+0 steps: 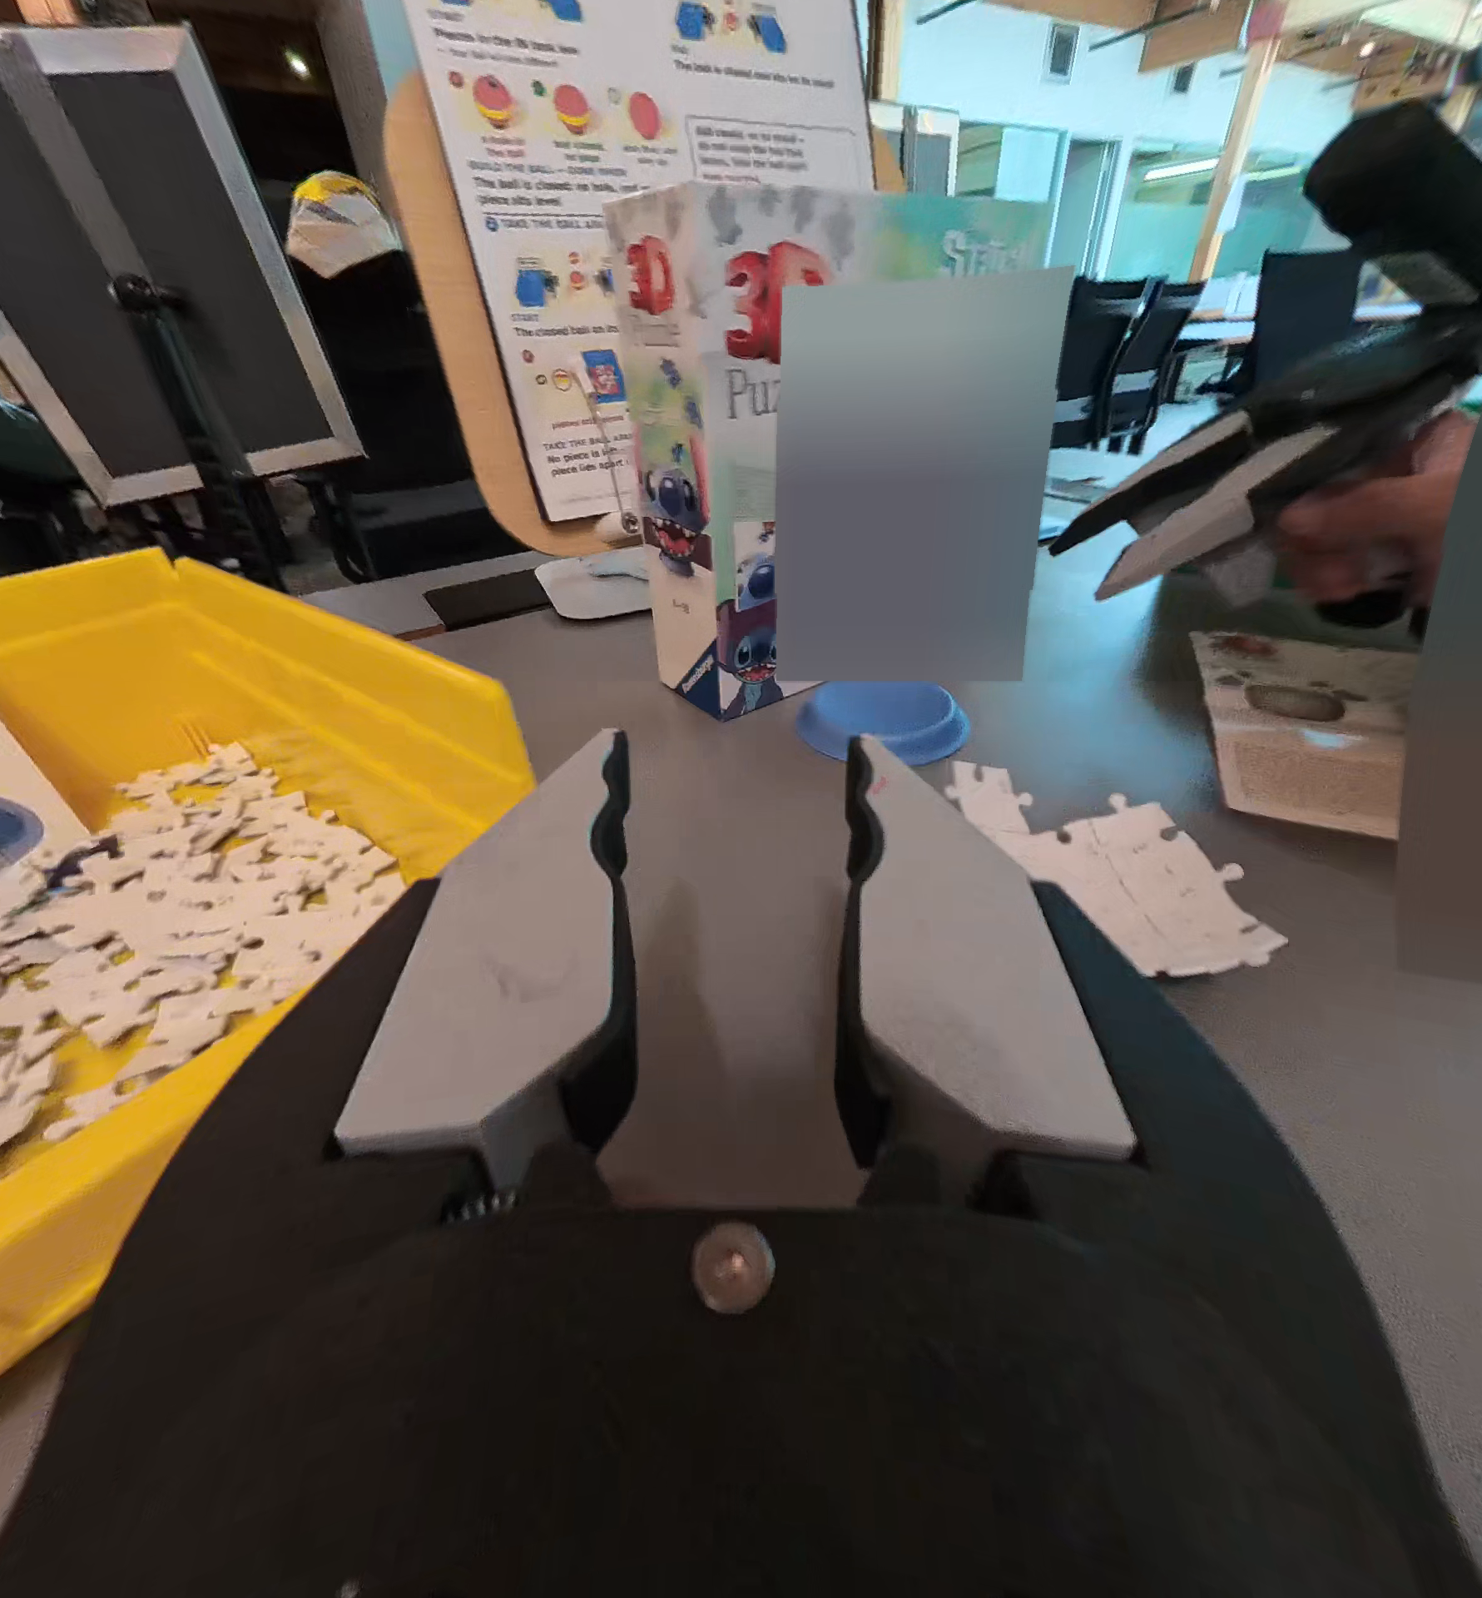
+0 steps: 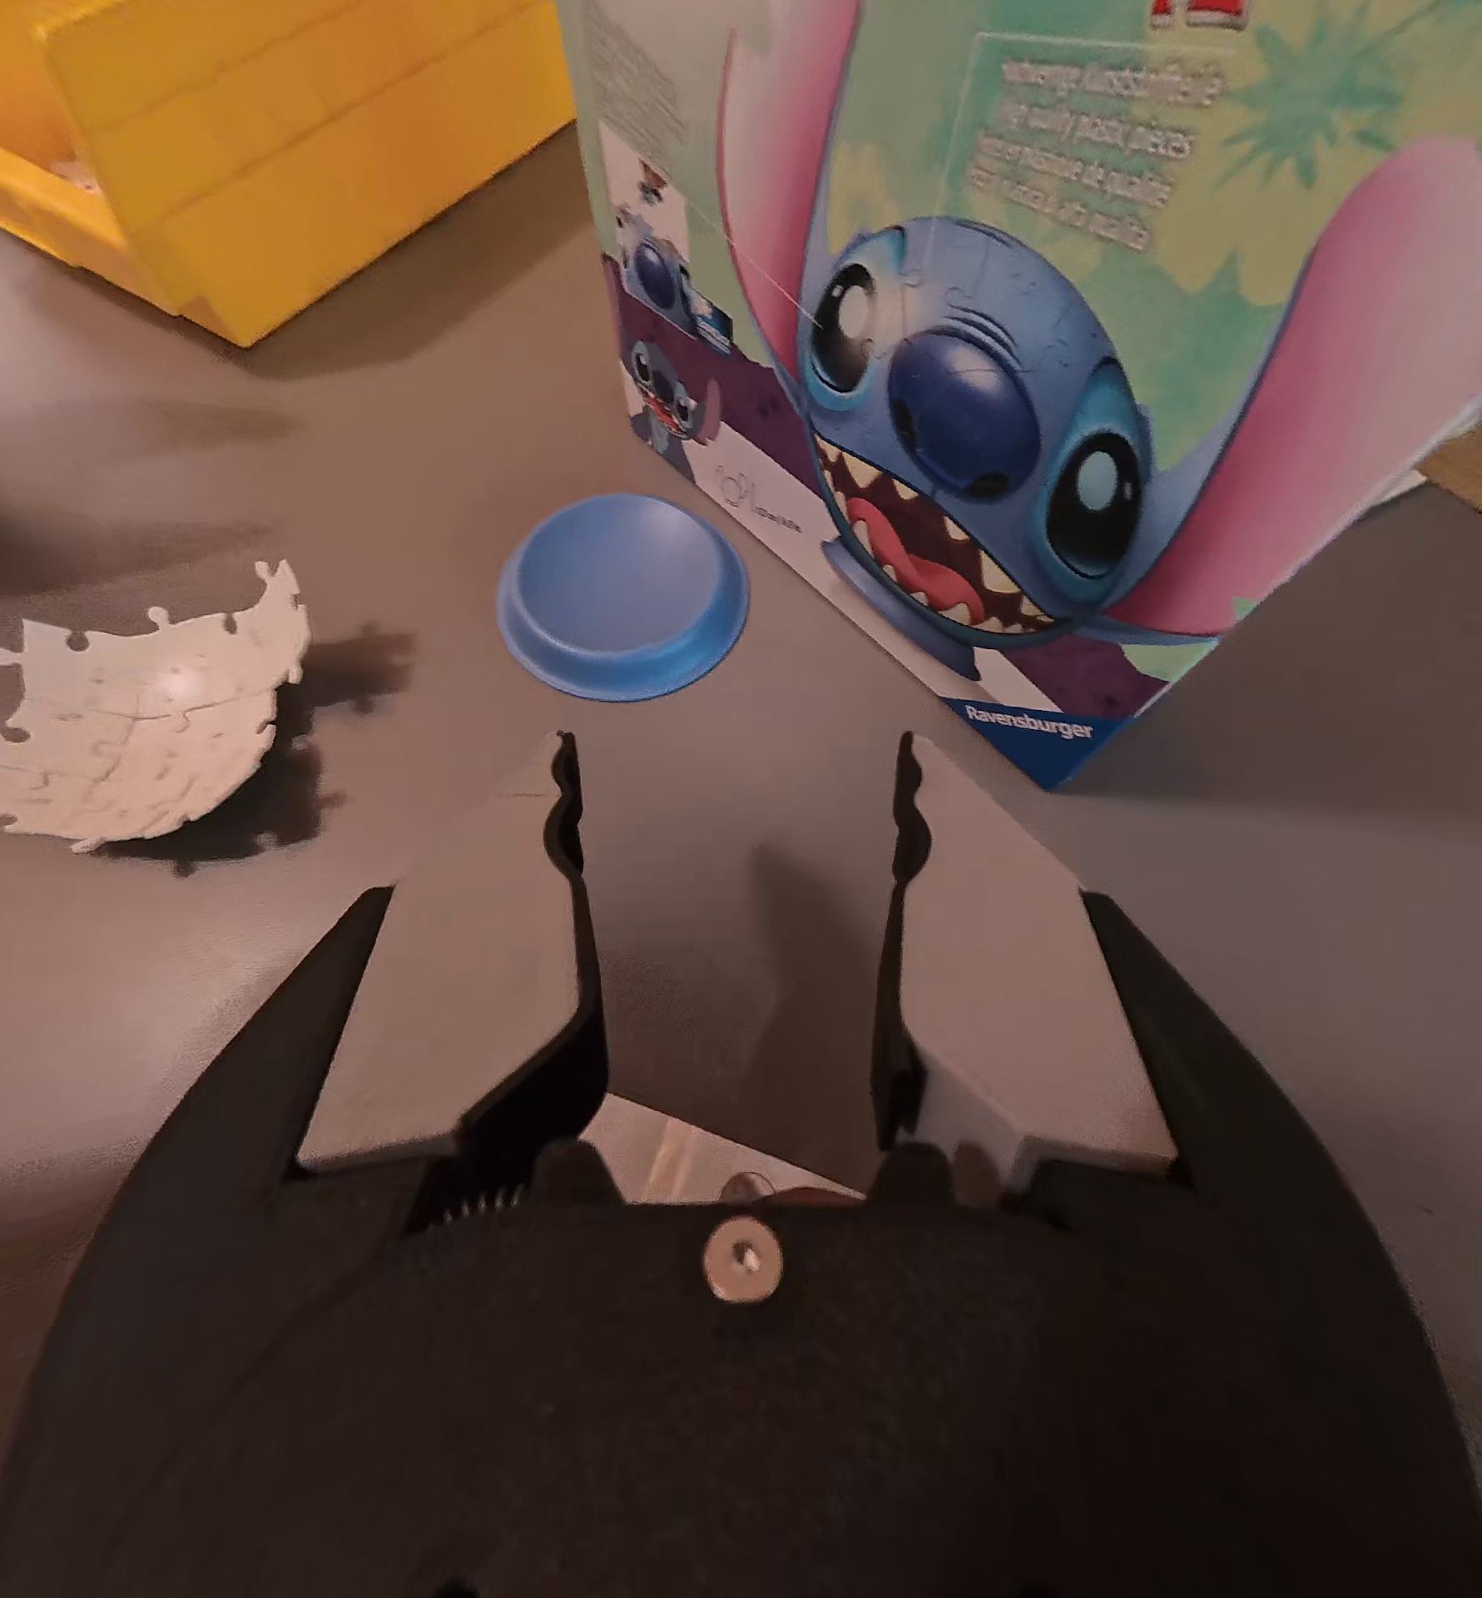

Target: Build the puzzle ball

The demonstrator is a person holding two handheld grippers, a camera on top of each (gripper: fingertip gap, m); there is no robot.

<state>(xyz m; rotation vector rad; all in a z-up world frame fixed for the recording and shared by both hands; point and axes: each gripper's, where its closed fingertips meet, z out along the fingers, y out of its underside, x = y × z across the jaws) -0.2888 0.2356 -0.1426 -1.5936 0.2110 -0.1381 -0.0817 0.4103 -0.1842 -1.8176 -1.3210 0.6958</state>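
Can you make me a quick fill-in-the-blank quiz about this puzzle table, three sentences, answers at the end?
1. The loose white puzzle pieces lie heaped in a bin coloured ____.
2. The round stand beside the puzzle box is coloured ____.
3. Both the left gripper and the right gripper are open and hold ____.
4. The joined curved section rests on the ____.

Missing words: yellow; blue; nothing; table
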